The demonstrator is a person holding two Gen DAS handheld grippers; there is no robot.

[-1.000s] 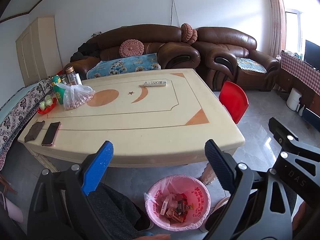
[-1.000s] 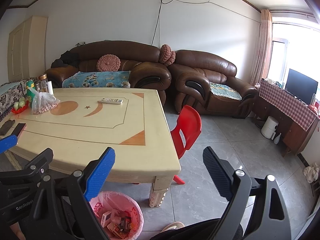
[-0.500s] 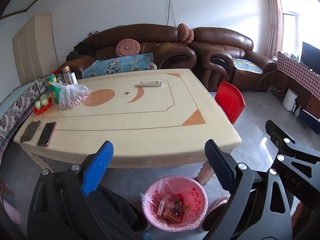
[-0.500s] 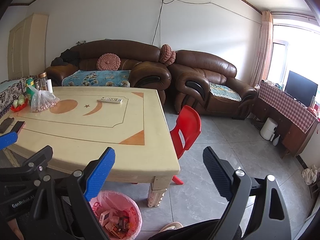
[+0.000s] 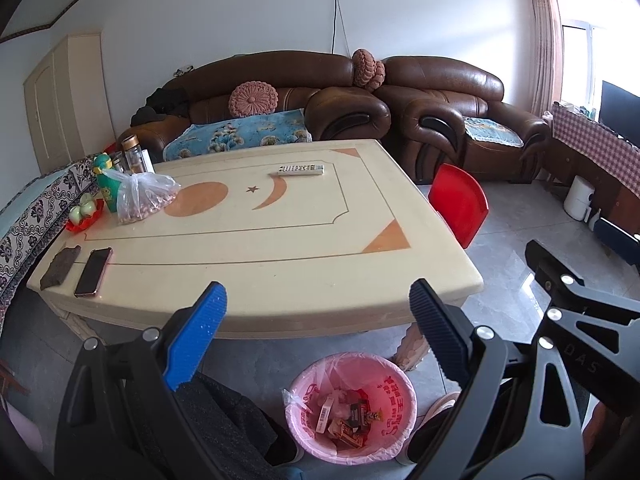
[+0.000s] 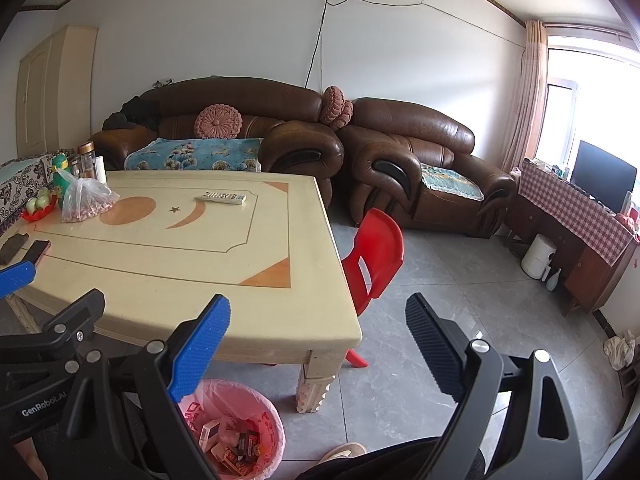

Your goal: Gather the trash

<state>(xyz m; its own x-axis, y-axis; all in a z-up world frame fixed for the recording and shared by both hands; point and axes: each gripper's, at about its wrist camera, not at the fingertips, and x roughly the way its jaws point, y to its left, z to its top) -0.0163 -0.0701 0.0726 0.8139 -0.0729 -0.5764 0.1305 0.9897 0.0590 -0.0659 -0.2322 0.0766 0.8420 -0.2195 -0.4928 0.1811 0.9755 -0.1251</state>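
A cream table [image 5: 280,248] with orange inlays stands on a grey tiled floor [image 6: 460,300]. Near its far edge lies a white remote control [image 5: 301,169]. At the far left corner stand a green bottle [image 5: 107,184], some jars [image 5: 134,155] and a clear plastic bag [image 5: 143,199] of small pinkish things, with a red dish of pale fruit [image 5: 83,214] just beside them on the left edge. At the near left corner a phone [image 5: 93,271] lies beside a dark flat pouch [image 5: 60,267]. On the floor, under the table's near edge, sits a bin lined with a pink bag [image 5: 352,404], wrappers inside; a red plastic chair [image 6: 374,256] stands at the right edge.
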